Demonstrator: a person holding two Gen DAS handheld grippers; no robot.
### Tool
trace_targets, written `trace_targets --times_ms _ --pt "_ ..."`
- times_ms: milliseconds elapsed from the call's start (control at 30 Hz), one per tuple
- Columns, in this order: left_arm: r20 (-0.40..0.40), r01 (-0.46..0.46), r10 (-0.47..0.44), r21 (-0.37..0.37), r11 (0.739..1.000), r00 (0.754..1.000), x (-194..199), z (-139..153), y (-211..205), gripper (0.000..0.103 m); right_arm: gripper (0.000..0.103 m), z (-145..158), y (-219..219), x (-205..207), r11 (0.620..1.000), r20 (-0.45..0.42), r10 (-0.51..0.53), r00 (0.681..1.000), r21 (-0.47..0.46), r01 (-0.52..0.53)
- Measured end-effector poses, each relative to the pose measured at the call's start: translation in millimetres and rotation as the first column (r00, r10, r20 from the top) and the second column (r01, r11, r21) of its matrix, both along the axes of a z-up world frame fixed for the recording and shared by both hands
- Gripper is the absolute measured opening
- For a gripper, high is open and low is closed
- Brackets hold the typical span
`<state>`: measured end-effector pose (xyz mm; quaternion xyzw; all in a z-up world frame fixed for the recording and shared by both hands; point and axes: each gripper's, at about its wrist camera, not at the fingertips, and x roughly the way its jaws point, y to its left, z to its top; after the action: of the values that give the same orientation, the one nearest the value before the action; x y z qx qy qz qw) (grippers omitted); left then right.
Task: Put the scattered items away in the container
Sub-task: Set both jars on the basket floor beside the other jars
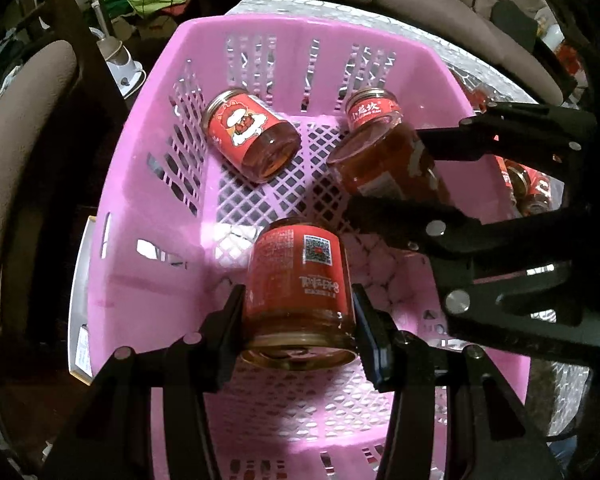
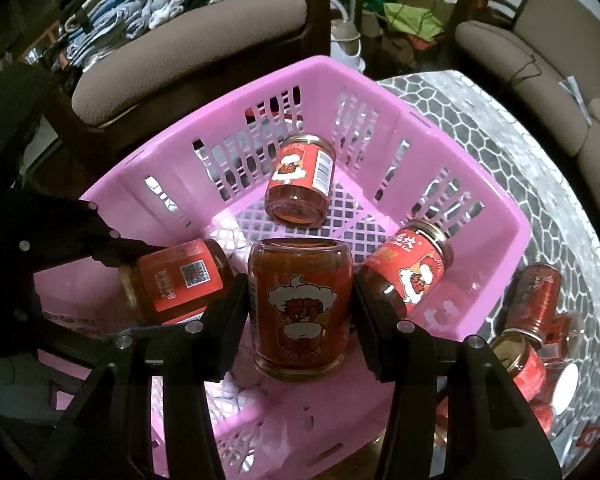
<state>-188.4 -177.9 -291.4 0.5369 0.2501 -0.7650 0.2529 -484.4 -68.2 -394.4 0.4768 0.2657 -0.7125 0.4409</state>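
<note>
A pink slatted basket stands on the table. Two red-labelled jars lie on its floor: one at the back, one by the right wall. My left gripper is shut on a jar with a QR-code label, held over the basket. My right gripper is shut on a jar with a cartoon label, also over the basket. The right gripper shows in the left wrist view.
Several more red jars lie on the patterned table right of the basket. Brown padded chairs stand around the table. A white box sits against the basket's left side.
</note>
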Motion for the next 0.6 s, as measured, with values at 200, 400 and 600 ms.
trace_targets --times_ms 200,400,600 --pt "0.005 0.003 -0.003 0.007 1.0 1.0 0.2 -0.3 1.6 0.05 0.047 -2.1 -2.7 -3.0 1.0 0.002 -0.003 1.0 -0.003 0.003" --pt "0.011 0.004 -0.004 0.011 1.0 1.0 0.6 0.3 4.4 0.05 0.047 -2.7 -3.3 -2.2 1.0 -0.011 0.001 1.0 -0.001 -0.001" --pt "0.02 0.005 -0.005 0.001 1.0 1.0 0.6 1.6 6.3 0.051 0.045 0.5 -0.5 -3.8 1.0 -0.001 -0.006 1.0 -0.022 0.006"
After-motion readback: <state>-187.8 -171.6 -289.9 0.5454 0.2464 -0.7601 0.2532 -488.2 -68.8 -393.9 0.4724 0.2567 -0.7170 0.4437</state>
